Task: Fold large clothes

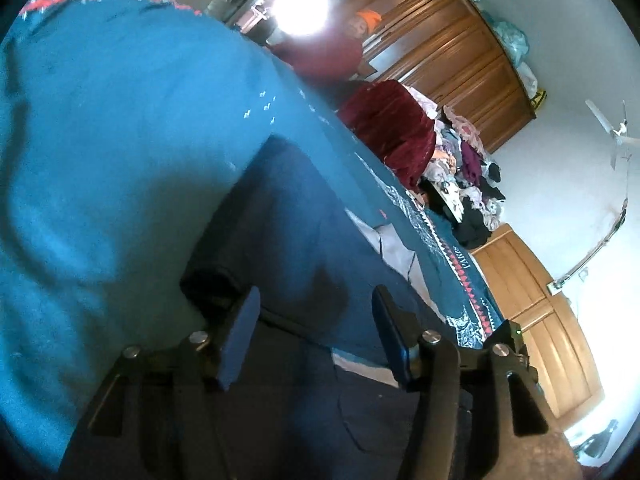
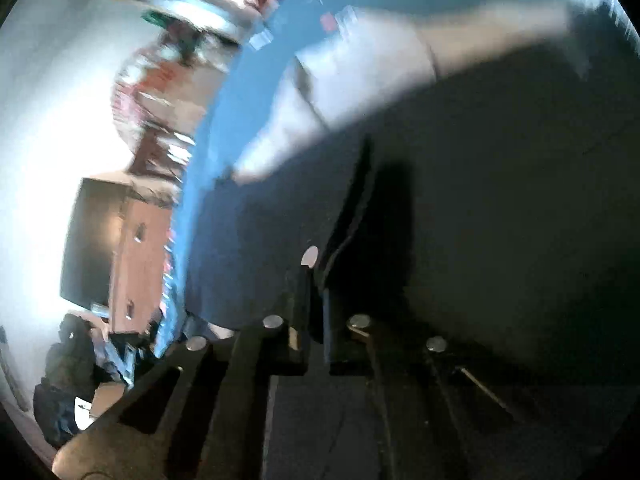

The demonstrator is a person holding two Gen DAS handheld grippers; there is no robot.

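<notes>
A large dark navy garment [image 1: 288,220] lies on the blue bedsheet [image 1: 100,120], a pale lining patch [image 1: 392,240] showing at its far edge. My left gripper [image 1: 316,320] hovers just over the garment's near part, open, with nothing between its blue pads [image 1: 240,336]. The right wrist view is blurred with motion. In it my right gripper [image 2: 320,296] is shut on a fold of the same dark garment [image 2: 500,200], and a ridge of cloth runs up from the jaws. Pale lining [image 2: 360,80] and the bedsheet [image 2: 224,140] lie beyond.
A maroon velvet cloth [image 1: 388,128] and a heap of mixed clothes [image 1: 472,176] sit at the bed's far side. A person in a red top [image 1: 328,56] is by the wooden wardrobe [image 1: 452,52]. A cardboard box [image 2: 136,240] stands beside the bed.
</notes>
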